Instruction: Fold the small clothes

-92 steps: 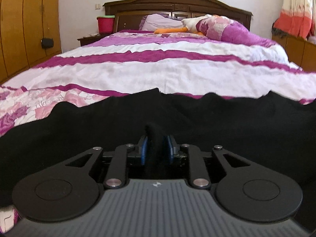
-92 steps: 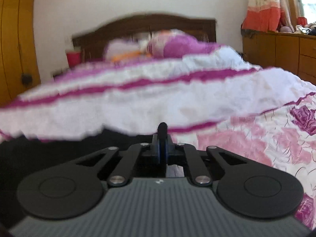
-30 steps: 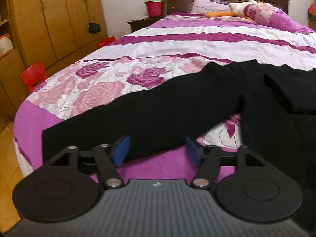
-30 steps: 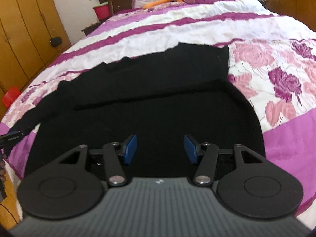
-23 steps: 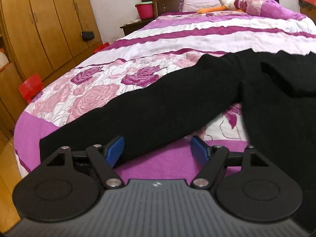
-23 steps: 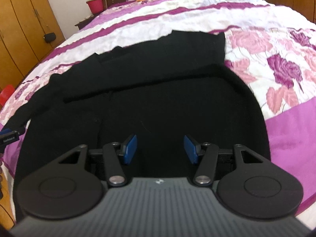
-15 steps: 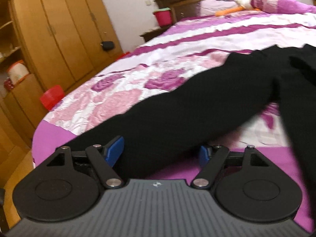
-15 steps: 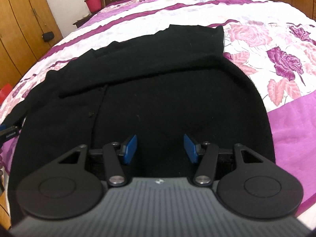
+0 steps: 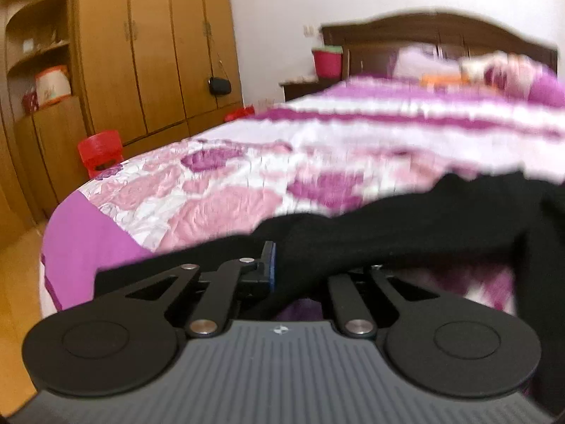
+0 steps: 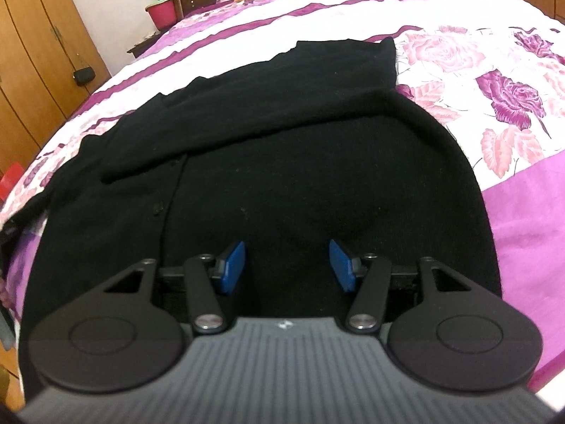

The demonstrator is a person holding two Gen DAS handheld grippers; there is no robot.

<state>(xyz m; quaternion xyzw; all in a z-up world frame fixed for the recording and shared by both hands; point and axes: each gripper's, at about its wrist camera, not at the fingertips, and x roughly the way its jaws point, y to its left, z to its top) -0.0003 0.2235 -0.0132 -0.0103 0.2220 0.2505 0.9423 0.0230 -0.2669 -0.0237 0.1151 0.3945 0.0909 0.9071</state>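
A black long-sleeved garment (image 10: 300, 162) lies spread on the bed, one sleeve folded across its upper part. My right gripper (image 10: 286, 265) is open and empty, low over the garment's near hem. In the left wrist view my left gripper (image 9: 303, 268) is shut on the garment's left sleeve (image 9: 406, 229) near its cuff. The sleeve bunches between the jaws and hides the right pad. The blue left pad (image 9: 271, 265) shows beside the cloth.
The bed (image 10: 494, 46) has a pink, purple and white floral quilt. Its left edge (image 9: 81, 233) drops to a wooden floor. A wooden wardrobe (image 9: 141, 60) and a red stool (image 9: 100, 150) stand at the left. The dark headboard (image 9: 441, 39), pillows and a red bin (image 9: 327, 62) are beyond.
My left gripper dropped onto the sleeve near its cuff and closed on it. My right gripper stayed open and edged slightly closer over the garment's body.
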